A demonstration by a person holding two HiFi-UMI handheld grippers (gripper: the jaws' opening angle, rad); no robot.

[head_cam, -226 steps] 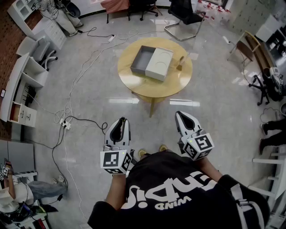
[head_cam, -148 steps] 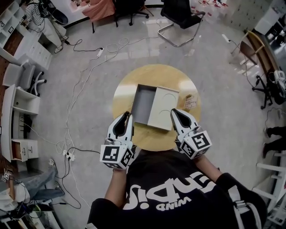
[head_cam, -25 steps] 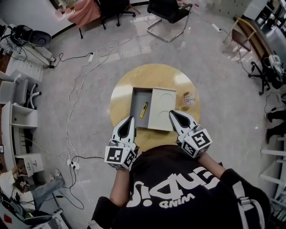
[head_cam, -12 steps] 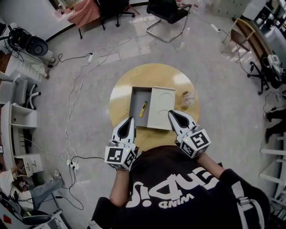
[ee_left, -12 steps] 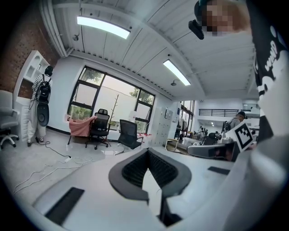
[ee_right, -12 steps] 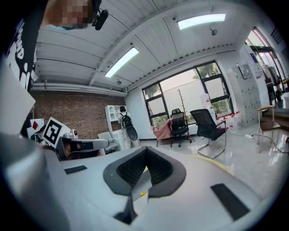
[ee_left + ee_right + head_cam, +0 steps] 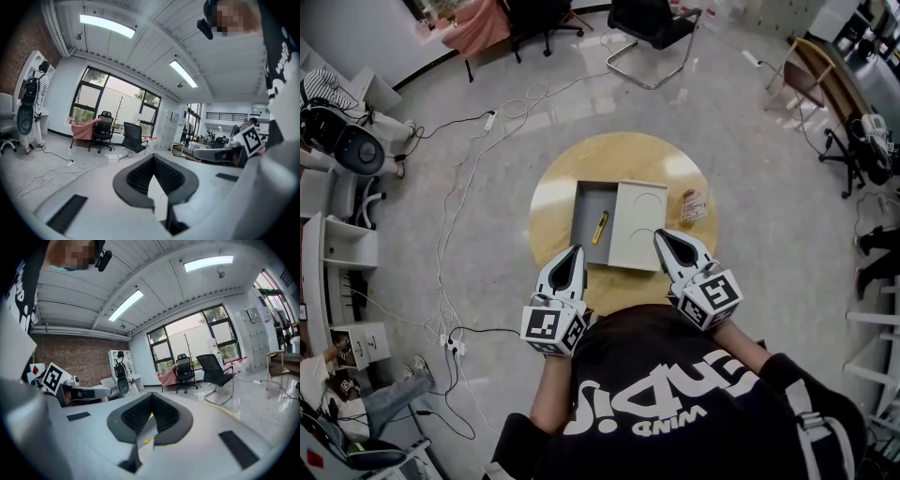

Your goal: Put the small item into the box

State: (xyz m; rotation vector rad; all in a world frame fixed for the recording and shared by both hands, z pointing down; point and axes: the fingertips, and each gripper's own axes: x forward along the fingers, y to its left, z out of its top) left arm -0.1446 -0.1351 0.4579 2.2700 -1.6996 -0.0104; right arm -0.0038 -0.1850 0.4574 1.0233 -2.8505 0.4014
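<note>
A round wooden bench (image 7: 551, 199) stands on a glossy grey floor (image 7: 769, 216). A small printed packet (image 7: 694, 203) lies near the bench's right edge. White cables (image 7: 467, 173) trail over the floor to the left, with a power strip (image 7: 450, 345) among them. Beyond the bench are a black chair (image 7: 652, 23) and a pink cloth (image 7: 480, 22) draped over another. White shelves (image 7: 333, 272) line the left side, and a wooden desk (image 7: 827, 82) sits far right. Ceiling lights (image 7: 107, 26) are on, and daylight shows in the tall windows (image 7: 117, 101).

On the person's black shirt (image 7: 675, 412), white lettering is seen upside down; only the small line "WIND" can be read. Print on the card (image 7: 693, 203) near the table's (image 7: 628, 155) right edge is too small to be read.
</note>
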